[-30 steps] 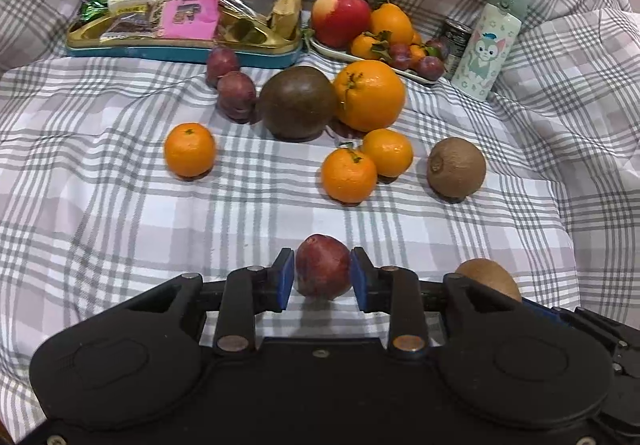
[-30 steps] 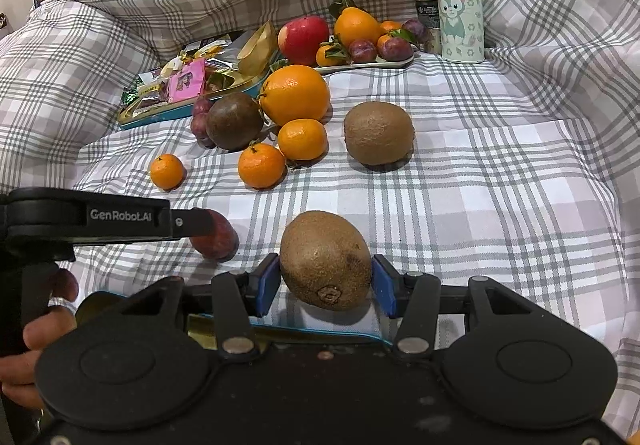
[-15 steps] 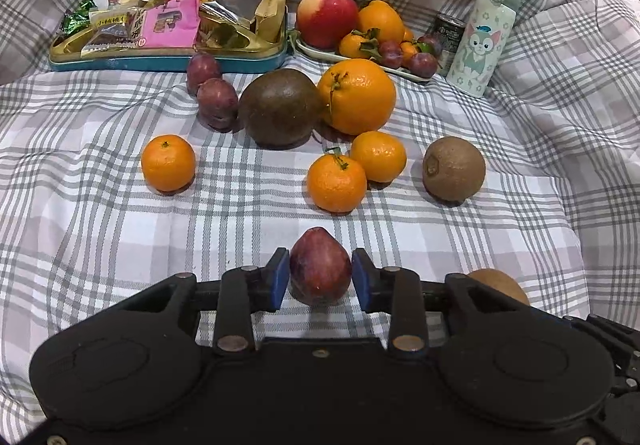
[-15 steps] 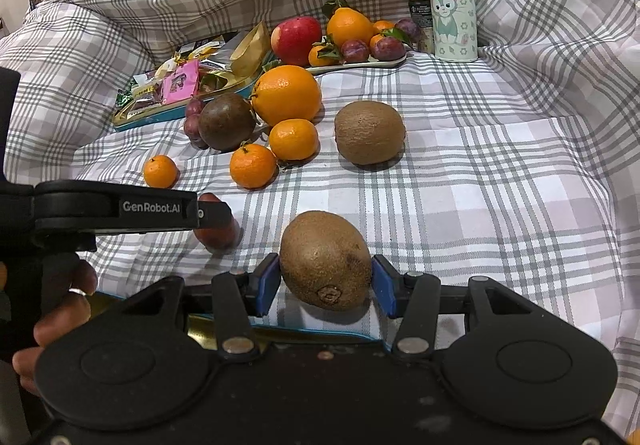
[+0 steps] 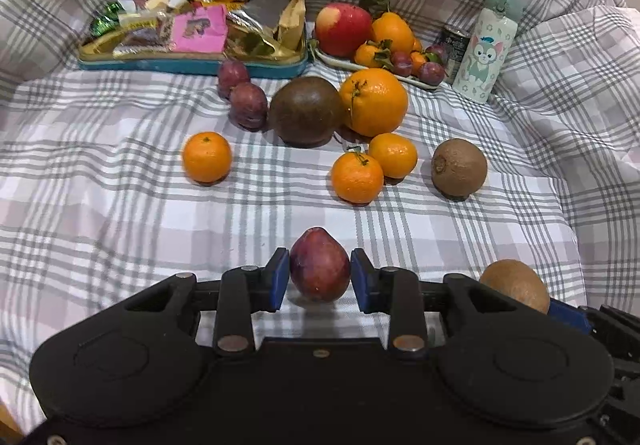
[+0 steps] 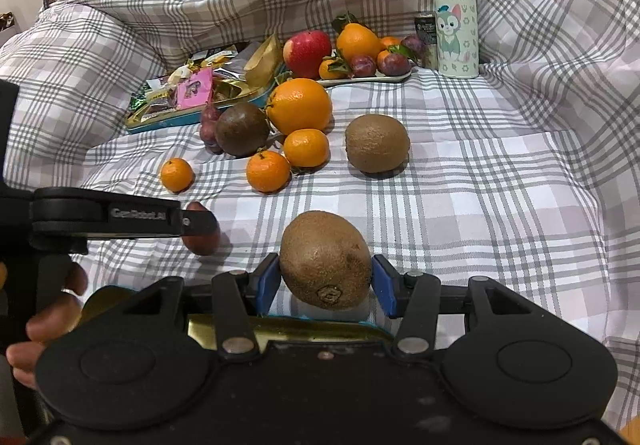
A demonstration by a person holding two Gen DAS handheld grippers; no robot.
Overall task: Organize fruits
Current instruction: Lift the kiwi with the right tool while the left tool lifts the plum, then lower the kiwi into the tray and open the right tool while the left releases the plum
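Observation:
My left gripper (image 5: 319,277) is shut on a dark red plum (image 5: 319,265), its blue pads against both sides, just above the checked cloth. In the right wrist view the same plum (image 6: 200,241) peeks out under the left gripper's black finger (image 6: 120,213). My right gripper (image 6: 326,281) is shut on a brown kiwi (image 6: 324,257), held over the rim of a gold and teal tin (image 6: 320,325). That kiwi (image 5: 516,283) also shows at the left view's lower right.
On the cloth lie a big orange (image 5: 374,101), a dark round fruit (image 5: 306,111), three mandarins (image 5: 207,157), another kiwi (image 5: 459,169) and two plums (image 5: 248,105). Behind stand a fruit plate (image 5: 416,81), a snack tin (image 5: 192,65), a bottle (image 5: 490,45) and a can (image 5: 456,45).
The left jaws have narrowed onto the plum, closing the small gaps beside it. The right gripper and its kiwi have stayed put.

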